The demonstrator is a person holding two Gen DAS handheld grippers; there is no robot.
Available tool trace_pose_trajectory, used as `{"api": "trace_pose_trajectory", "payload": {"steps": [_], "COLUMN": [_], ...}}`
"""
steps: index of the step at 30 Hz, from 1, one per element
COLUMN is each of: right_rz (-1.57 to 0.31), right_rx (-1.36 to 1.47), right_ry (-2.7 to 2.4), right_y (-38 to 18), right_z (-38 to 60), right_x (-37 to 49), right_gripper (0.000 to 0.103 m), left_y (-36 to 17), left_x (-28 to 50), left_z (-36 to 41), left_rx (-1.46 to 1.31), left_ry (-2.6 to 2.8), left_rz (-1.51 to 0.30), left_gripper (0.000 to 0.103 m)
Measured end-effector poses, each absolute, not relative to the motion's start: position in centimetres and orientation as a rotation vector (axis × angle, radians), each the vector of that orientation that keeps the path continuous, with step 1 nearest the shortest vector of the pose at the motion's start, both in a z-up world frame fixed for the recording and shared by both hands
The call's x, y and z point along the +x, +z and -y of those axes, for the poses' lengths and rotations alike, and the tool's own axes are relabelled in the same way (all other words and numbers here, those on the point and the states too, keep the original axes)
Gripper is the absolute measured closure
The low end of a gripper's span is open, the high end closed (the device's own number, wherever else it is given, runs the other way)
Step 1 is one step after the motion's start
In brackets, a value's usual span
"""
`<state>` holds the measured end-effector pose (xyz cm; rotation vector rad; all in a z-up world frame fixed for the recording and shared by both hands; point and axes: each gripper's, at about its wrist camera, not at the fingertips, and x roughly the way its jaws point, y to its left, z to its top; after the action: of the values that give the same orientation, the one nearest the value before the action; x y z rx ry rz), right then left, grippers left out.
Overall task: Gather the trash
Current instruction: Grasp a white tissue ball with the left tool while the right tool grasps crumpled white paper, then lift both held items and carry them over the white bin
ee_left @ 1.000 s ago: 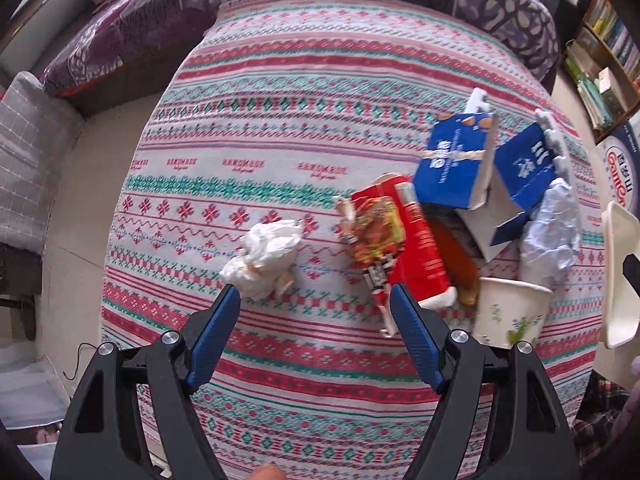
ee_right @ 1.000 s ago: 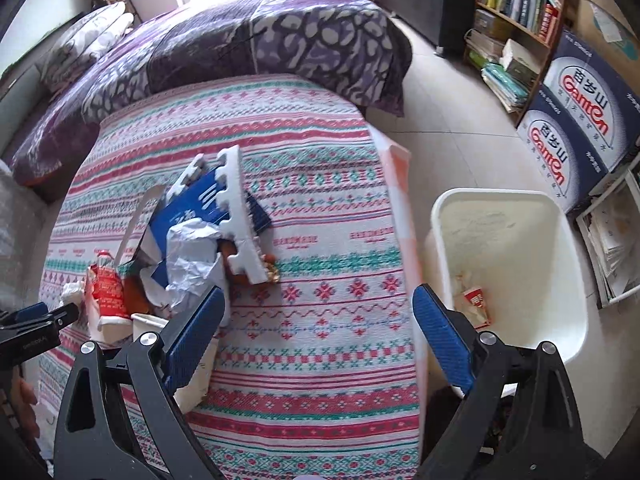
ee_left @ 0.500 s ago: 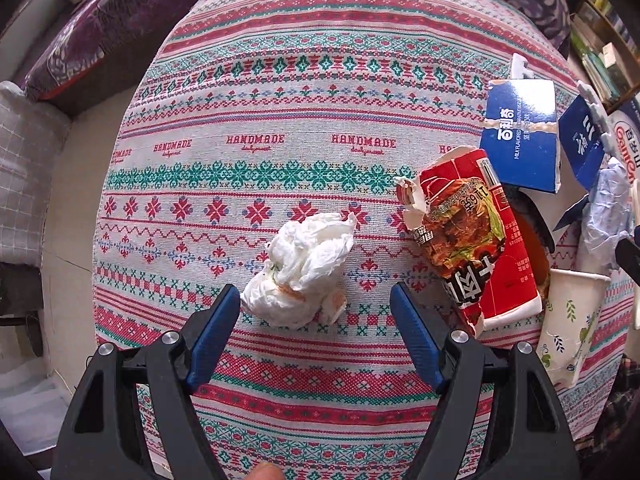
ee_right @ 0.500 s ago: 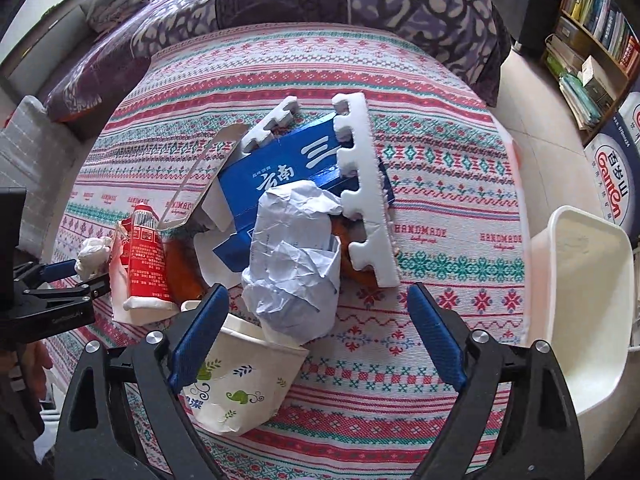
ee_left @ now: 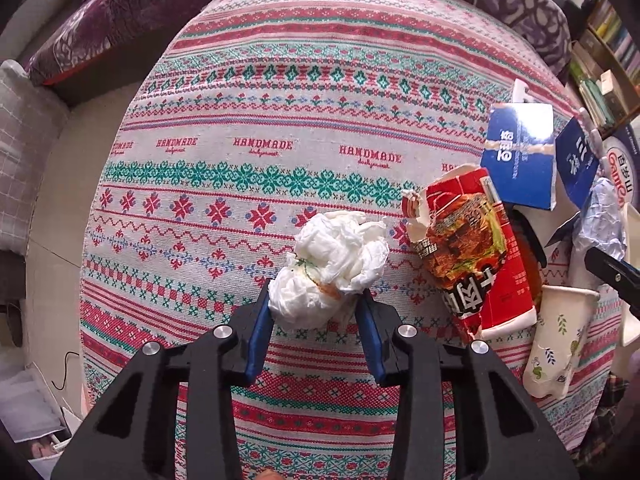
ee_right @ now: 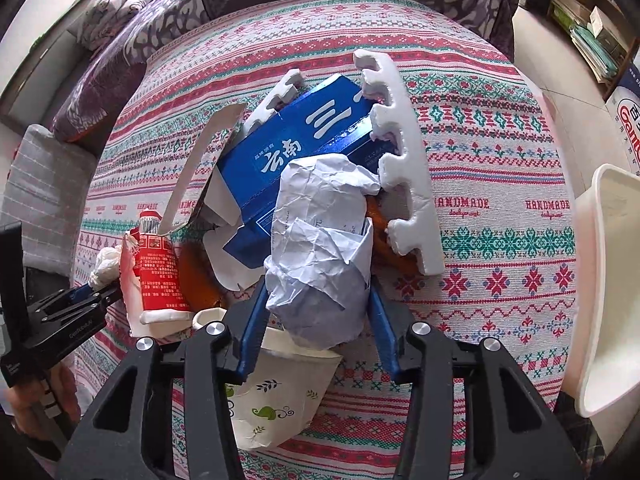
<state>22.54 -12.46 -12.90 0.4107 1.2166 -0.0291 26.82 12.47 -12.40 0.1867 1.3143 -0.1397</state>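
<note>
We've got both grabs going at once here. The left gripper (ee_left: 316, 308) is closing on the crumpled tissue wad (ee_left: 336, 264), sitting on the patterned cloth (ee_left: 280, 80) left of the red snack carton (ee_left: 472, 256); its pads already touch the wad's sides. The right gripper (ee_right: 316, 300) is closing around the crumpled paper ball (ee_right: 320, 248) on top of the pile, above the paper cup (ee_right: 276, 396). Our tip: squeeze till firm, then lift straight up so we don't drag the blue box (ee_right: 304, 152), and head for the white bin (ee_right: 608, 280) at the right.
</note>
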Motion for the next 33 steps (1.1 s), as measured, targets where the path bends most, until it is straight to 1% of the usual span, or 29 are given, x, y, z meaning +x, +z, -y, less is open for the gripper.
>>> {"api": "trace_pose_trajectory", "payload": {"steps": [4,7,13,22,29,33], "right_rz": [-1.142,-1.052,-0.842,-0.722,-0.651,-0.653], "right_rx": [0.433,0.424,0.315,0.259,0.204,0.211], "right_ry": [-0.024,-0.032,-0.117,-0.216,-0.296,-0.307], "right_y": [-10.9,-9.0,-5.2,-3.0,-2.2,-2.3], "right_z": [13.1,13.4,13.4,15.0,16.0,16.5], "right_x": [21.9,21.4,19.9,17.8,16.5,16.5], "right_gripper": [0.058,0.058,0.058,0.058,0.058,0.058], "left_y": [-8.8,-6.6,-3.4,-3.1,-2.2,-1.6], "left_x": [26.4,26.0,25.2,22.6,20.9,20.4], "left_z": [-11.6,-10.8,-9.0,-6.8,-5.4,-4.7], "left_rx": [0.115,0.095,0.052,-0.088,-0.082,-0.066], "left_ry": [-0.147,-0.16,-0.138,-0.013,0.036,0.038], "left_rz": [-1.228,-1.151,-1.009,-0.88,-0.782,-0.746], "left_gripper": [0.065,0.065,0.064,0.064,0.064,0.064]}}
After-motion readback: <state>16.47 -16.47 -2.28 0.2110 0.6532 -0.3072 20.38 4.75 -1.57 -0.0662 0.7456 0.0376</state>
